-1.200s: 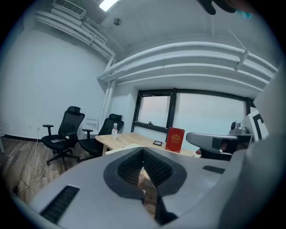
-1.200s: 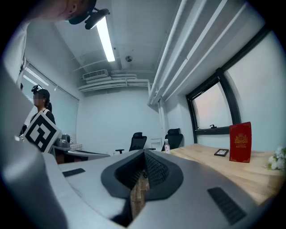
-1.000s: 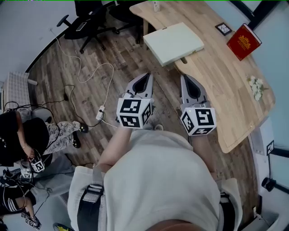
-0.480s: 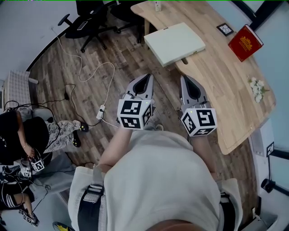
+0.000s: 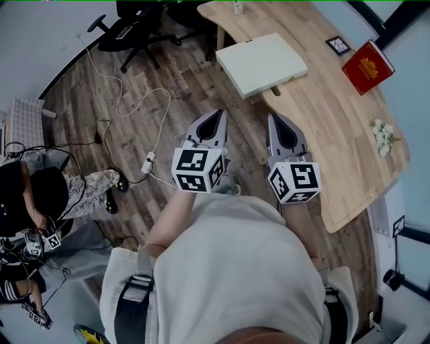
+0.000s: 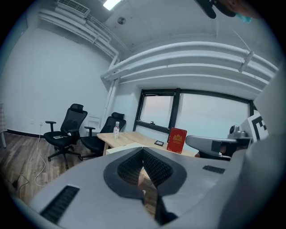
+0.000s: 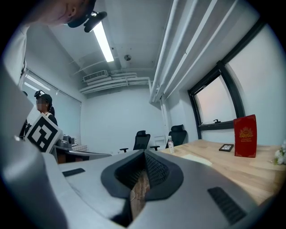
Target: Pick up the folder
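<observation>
Head view from above: a person holds two grippers side by side over a wooden floor. The left gripper (image 5: 218,114) has its jaws closed, tips meeting, with nothing between them. The right gripper (image 5: 275,117) is likewise closed and empty.

One folder (image 5: 261,64), pale and flat, lies on the wooden desk (image 5: 336,127) at about 12 o'clock from the grippers, well apart from both. Its near-left side appears to jut past the desk's edge. It is likely light, thin and somewhat bendy with a smooth cover, so that overhanging edge looks like the best place to pinch it.

Also on the desk are one red book (image 5: 366,66) at 2 o'clock, one small dark frame (image 5: 338,45), one small bottle (image 5: 236,8) and one sprig of white flowers (image 5: 381,133). Two black office chairs (image 5: 127,30) stand at 11 o'clock.
</observation>
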Tool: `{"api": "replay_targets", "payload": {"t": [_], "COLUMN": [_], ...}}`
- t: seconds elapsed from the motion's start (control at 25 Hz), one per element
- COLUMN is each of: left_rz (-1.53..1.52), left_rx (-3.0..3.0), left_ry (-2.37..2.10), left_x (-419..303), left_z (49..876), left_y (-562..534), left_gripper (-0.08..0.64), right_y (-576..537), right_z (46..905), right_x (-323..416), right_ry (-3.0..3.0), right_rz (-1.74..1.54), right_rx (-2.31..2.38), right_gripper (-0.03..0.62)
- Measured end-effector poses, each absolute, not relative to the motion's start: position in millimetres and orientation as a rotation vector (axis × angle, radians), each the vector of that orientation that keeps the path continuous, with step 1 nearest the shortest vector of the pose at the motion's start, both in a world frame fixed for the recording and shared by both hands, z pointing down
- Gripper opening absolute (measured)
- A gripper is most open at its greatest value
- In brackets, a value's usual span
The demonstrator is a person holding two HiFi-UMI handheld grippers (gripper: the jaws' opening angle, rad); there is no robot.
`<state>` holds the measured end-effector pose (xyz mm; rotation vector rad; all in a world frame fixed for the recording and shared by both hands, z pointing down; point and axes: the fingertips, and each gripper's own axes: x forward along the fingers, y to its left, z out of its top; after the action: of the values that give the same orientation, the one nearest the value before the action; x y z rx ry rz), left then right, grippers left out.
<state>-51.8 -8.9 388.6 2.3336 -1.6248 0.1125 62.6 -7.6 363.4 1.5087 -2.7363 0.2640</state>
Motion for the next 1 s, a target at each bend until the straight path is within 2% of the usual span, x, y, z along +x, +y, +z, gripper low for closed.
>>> {"api": "replay_targets", "payload": {"t": [1.0], "left_rz": [0.115], "left_rx": [2.276], "left_ry": [-1.582], "left_x": [-54.5], "left_z": [411.7], "left_y": [-57.5], "left_gripper": [0.021], "right_y": [-48.8], "right_z": [374.9], "right_x": [60.3], "right_ry": [-2.729], "right_rz": [0.279], "right_rx": [1.469], "right_gripper": [0.018]}}
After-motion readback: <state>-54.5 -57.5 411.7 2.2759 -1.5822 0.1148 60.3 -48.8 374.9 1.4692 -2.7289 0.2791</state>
